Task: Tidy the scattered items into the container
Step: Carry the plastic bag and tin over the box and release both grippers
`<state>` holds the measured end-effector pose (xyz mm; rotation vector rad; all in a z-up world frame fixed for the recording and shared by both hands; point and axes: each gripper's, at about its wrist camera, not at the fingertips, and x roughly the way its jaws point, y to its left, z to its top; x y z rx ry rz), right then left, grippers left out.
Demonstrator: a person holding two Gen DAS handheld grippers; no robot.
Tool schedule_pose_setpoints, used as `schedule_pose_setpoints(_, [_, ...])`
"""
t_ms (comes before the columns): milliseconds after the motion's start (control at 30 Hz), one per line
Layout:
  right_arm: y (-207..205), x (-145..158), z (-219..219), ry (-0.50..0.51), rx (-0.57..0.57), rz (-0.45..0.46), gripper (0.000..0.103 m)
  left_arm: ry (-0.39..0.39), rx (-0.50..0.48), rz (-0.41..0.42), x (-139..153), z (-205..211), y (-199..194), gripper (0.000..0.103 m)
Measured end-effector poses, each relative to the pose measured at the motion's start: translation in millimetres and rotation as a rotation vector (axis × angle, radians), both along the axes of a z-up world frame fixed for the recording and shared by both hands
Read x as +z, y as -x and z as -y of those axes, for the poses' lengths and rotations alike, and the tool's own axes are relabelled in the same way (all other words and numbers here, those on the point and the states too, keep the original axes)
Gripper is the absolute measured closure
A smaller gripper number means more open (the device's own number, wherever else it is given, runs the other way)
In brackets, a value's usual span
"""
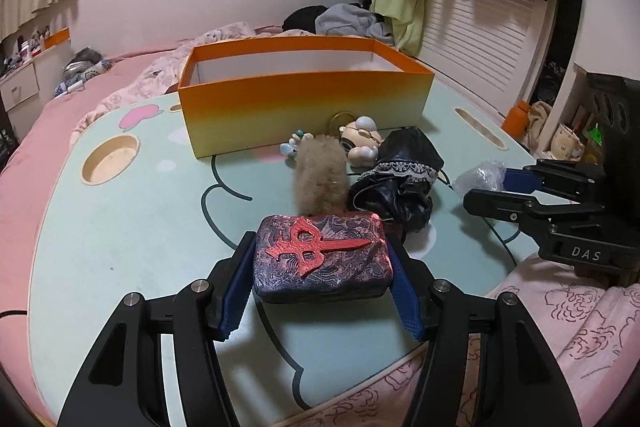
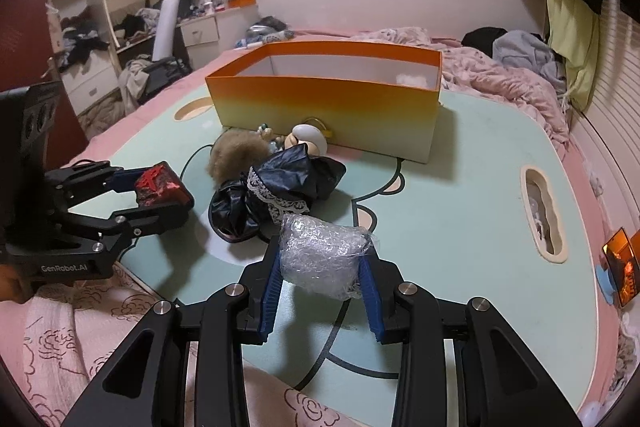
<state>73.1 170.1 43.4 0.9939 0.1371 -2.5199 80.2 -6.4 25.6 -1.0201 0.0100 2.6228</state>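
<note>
My left gripper (image 1: 322,238) is shut on a purple block with a raised red symbol (image 1: 320,267), blue pads pressing both its sides; the right wrist view shows the same block (image 2: 160,183) at the left. My right gripper (image 2: 325,247) is shut on a wad of clear bubble wrap (image 2: 324,263), and it also shows at the right edge of the left wrist view (image 1: 484,187). The orange-to-yellow box (image 1: 304,95) stands open-topped at the far side of the mint table (image 1: 120,227). In front of it lie a brown fur puff (image 1: 320,171), a black lace-trimmed pouch (image 1: 400,179) and a small figurine (image 1: 362,143).
The table rests on a pink bed with rumpled bedding (image 2: 500,67) behind the box. A round cup hole (image 1: 112,159) is sunk in its left part and a slot (image 2: 544,215) in its right. Small blue charms (image 1: 294,143) lie by the box wall.
</note>
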Motion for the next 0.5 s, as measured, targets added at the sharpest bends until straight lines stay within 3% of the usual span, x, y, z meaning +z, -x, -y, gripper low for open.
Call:
schedule_pose_setpoints(167, [1.7, 2.2, -1.6, 0.007, -0.001, -0.006, 0.069, 0.002, 0.000, -0.011, 3.1, -0.3, 0.0, 0.041])
schedule_pose_setpoints(367, [14.5, 19.4, -7.4, 0.072, -0.001, -0.014, 0.069, -0.051, -0.001, -0.059, 29.2, 6.1, 11.9, 0.041])
schedule_pose_setpoints(500, [30.8, 42.7, -4.1, 0.074, 0.005, -0.067, 0.069, -0.010, 0.001, -0.129, 53.4, 0.4, 30.4, 0.041])
